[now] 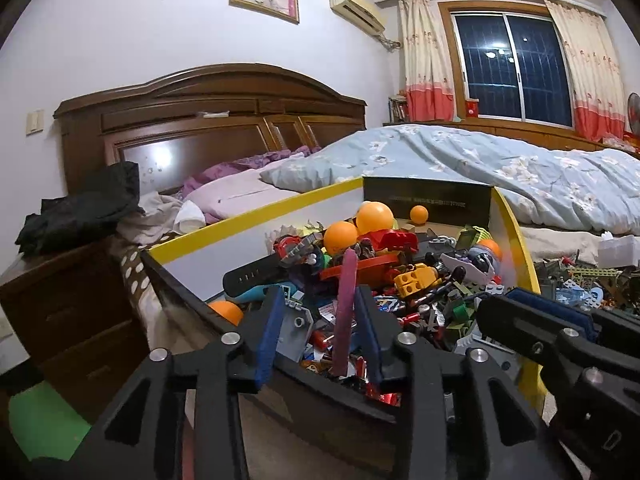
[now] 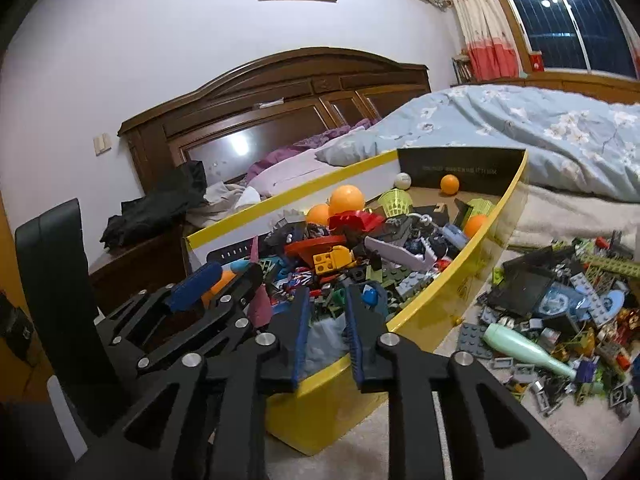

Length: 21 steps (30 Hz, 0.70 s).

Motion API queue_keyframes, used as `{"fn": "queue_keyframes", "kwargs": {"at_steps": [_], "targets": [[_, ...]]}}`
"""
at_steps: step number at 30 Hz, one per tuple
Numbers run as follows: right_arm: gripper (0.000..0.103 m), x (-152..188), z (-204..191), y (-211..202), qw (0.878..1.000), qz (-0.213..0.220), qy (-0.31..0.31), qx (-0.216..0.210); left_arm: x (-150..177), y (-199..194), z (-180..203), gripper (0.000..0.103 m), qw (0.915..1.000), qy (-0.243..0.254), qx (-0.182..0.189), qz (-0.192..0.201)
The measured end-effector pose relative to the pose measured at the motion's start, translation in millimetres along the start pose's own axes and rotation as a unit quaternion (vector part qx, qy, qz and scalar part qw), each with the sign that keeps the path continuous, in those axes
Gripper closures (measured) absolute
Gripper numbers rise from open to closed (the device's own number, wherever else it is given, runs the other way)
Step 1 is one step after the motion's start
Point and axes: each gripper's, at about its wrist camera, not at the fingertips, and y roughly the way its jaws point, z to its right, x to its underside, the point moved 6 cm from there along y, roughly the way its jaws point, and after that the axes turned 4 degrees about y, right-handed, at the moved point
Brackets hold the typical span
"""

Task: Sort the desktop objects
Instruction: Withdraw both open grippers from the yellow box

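Toys [image 1: 400, 276] heap in yellow box [image 2: 448, 300], many unidentifiable. Left claw [image 1: 320, 312] spread around purple stick [image 1: 345, 312], contact unclear; right claw [image 2: 326, 312] spread, empty.

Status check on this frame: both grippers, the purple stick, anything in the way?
Left gripper open, purple stick standing loose between its fingers over the yellow box. Right gripper open, empty, at the box's near rim. Box crammed with toys; nothing blocking.

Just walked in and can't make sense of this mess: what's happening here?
Someone with a gripper in each hand is sorting toys into a yellow-rimmed box. The left gripper is over the box, jaws open, a purple strip standing between them. The right gripper is open and empty. More bricks lie outside.
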Motion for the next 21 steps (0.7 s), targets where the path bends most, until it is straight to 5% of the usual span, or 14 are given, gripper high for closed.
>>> {"fn": "queue_keyframes", "kwargs": {"at_steps": [3, 11, 17, 21], "targets": [[0.06, -2, -6, -4, 1.0, 0.01, -0.01, 0.002, 0, -2, 1, 0.062, 1.0, 0.003, -0.004, -0.002], [0.049, -1, -3, -12, 0.999, 0.021, -0.007, 0.024, 0, -12, 4, 0.062, 0.9998, 0.015, -0.014, -0.004], [0.043, -1, -3, -22, 0.997, 0.046, -0.034, 0.052, 1, -17, 19, 0.062, 0.9984, 0.017, 0.052, -0.016], [0.039, -2, 2, -26, 0.997, 0.052, -0.022, 0.057, -2, -23, 26, 0.062, 0.9986, 0.023, 0.048, -0.004]]}}
